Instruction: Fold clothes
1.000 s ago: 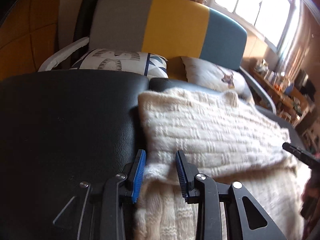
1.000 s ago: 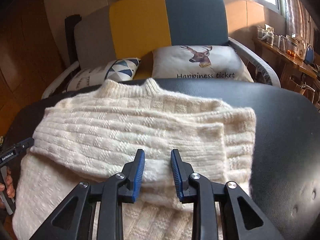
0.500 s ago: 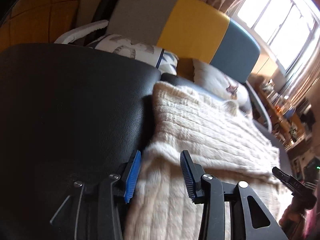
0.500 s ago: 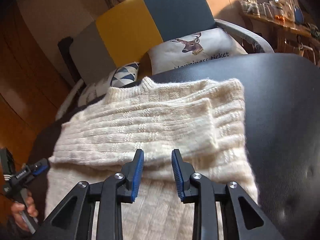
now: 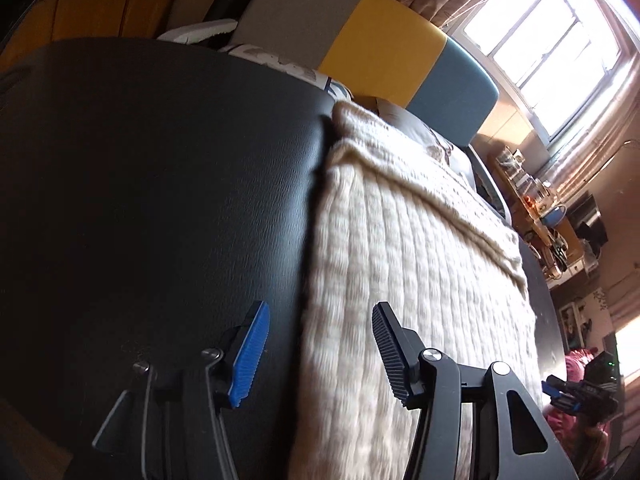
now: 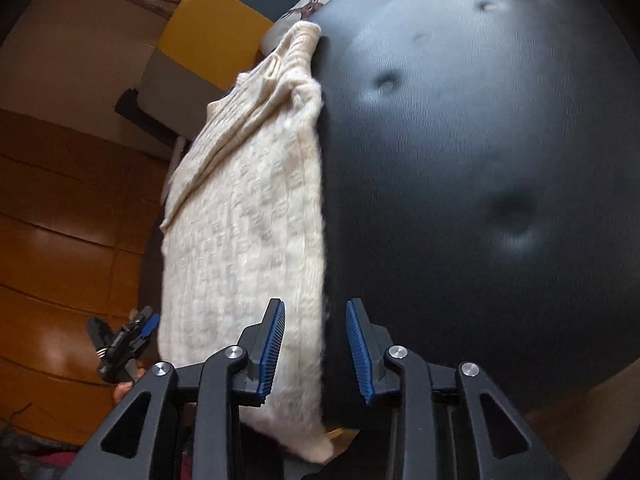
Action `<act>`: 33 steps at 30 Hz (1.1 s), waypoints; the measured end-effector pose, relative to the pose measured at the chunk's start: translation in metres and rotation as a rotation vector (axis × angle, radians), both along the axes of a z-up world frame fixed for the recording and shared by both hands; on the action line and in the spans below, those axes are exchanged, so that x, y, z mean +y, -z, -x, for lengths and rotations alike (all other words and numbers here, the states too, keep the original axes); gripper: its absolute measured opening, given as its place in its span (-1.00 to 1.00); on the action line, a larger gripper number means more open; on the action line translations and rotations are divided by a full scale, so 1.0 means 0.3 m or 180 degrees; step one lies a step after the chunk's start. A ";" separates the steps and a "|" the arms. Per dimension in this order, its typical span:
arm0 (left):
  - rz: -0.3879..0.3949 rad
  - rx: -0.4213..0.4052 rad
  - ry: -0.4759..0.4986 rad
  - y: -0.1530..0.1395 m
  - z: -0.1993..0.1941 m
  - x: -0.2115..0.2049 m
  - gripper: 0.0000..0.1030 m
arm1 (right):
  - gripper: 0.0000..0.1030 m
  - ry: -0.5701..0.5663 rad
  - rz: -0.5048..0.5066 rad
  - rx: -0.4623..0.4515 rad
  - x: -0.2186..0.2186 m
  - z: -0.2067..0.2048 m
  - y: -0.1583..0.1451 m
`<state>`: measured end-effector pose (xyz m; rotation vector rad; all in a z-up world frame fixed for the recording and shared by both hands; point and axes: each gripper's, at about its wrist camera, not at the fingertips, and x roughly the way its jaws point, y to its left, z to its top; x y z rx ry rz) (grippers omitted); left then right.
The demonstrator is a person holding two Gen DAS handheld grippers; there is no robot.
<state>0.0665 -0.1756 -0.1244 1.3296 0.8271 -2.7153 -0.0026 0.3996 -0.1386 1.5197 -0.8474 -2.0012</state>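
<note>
While flat, sweater [image 5: 420, 264] lengthwise toward sofa [image 5: 384, 64].

the left gripper [image 5: 320, 354] is held low with its jaws spread wide apart, nothing clamped between the blue-padded fingers [image 5: 249, 354]. the right gripper [image 6: 316, 350] is likewise held with its jaws parted and nothing pinched. each gripper is seen small at the edge of the other's view, the left one [image 6: 120, 340] gripped by a partly visible hand [image 6: 124, 388].
</note>
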 end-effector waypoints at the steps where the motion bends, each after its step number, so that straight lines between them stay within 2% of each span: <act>1: -0.0024 -0.0013 0.0032 0.006 -0.016 0.002 0.07 | -0.38 -0.0045 0.0105 -0.0039 -0.001 -0.015 0.012; 4: -0.0102 0.0021 0.0238 0.011 -0.052 0.018 0.13 | -0.38 -0.0132 0.0358 -0.0110 -0.011 -0.036 0.043; 7: 0.0008 0.0011 0.0450 0.013 -0.079 0.055 0.14 | -0.38 -0.0219 0.0528 -0.0100 -0.051 -0.025 0.061; 10: 0.0152 -0.0007 0.0675 0.017 -0.101 0.090 0.14 | -0.38 -0.0332 0.0533 0.0007 -0.111 -0.006 0.058; 15: 0.0363 0.0030 0.0883 0.029 -0.129 0.136 0.14 | -0.38 -0.0502 0.0339 0.0247 -0.174 -0.004 0.038; 19: 0.0257 -0.0049 0.0869 0.046 -0.125 0.137 0.12 | -0.38 -0.0445 0.0384 0.0258 -0.173 -0.006 0.044; 21: 0.0190 -0.0049 0.0844 0.048 -0.125 0.124 0.11 | -0.38 -0.0429 0.0344 0.0365 -0.179 -0.019 0.040; 25: -0.0218 -0.0105 0.0695 0.057 -0.112 0.074 0.12 | -0.38 -0.0461 0.0187 0.0613 -0.196 -0.048 0.022; 27: -0.0311 -0.0140 0.0651 0.057 -0.106 0.066 0.12 | -0.38 -0.0454 0.0193 0.0622 -0.192 -0.050 0.023; 29: -0.0213 -0.0190 0.0687 0.051 -0.097 0.082 0.12 | -0.38 -0.0438 0.0216 0.0604 -0.188 -0.048 0.025; 31: -0.0029 -0.0280 0.0629 0.046 -0.092 0.099 -0.06 | -0.38 -0.0449 0.0268 0.0527 -0.182 -0.038 0.030; 33: 0.0014 -0.0320 0.0456 0.042 -0.096 0.099 -0.30 | -0.38 -0.0443 0.0355 0.0398 -0.171 -0.025 0.038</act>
